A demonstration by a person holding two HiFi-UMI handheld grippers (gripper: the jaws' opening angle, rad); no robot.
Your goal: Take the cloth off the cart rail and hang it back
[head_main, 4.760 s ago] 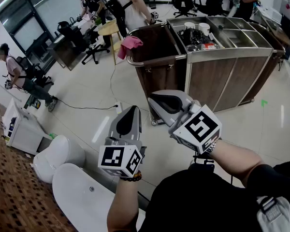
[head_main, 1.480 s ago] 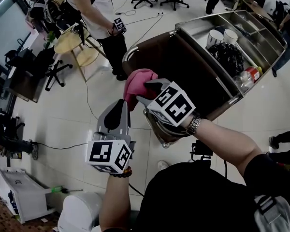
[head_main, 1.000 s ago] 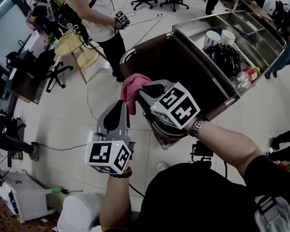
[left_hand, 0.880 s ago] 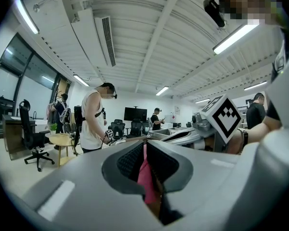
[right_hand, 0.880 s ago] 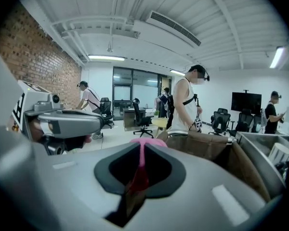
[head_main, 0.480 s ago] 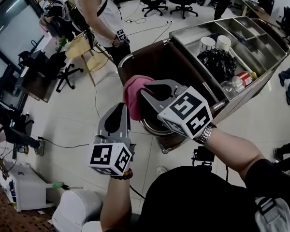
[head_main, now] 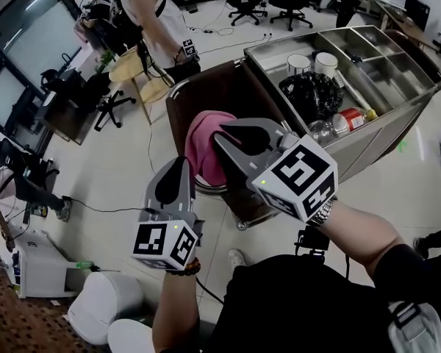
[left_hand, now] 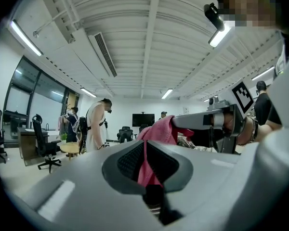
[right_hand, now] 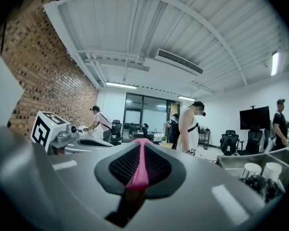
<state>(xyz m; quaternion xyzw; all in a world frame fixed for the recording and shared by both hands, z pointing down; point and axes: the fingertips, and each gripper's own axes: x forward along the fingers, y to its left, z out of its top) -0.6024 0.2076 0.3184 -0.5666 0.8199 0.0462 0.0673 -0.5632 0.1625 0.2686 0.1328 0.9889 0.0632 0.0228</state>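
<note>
The first half of the task looks done. The pink cloth [head_main: 204,149] is off the rail [head_main: 178,84] and hangs in the air over the near end of the cart [head_main: 220,98], bunched and drooping. It touches neither the rail nor the cart's brown side, as far as the head view shows.

The right gripper [head_main: 222,132] is clenched on it. In the right gripper view, a fold of pink is pinched between the two dark pads and pokes out just past the tips.

The left gripper [head_main: 181,166] sits just beside the cloth's lower left edge with its jaws drawn nearly together. The left gripper view shows a sliver of pink in the slit between them. The bulk of the cloth seems to hang behind the jaws rather than taper into them, so I cannot tell whether this gripper nips any fabric.

What is left is the hanging back. The cloth has to be carried over the rail, draped so that some of it falls on either side, and then let go. Nothing of that step shows yet, and the rail is bare where it can be seen.
</note>
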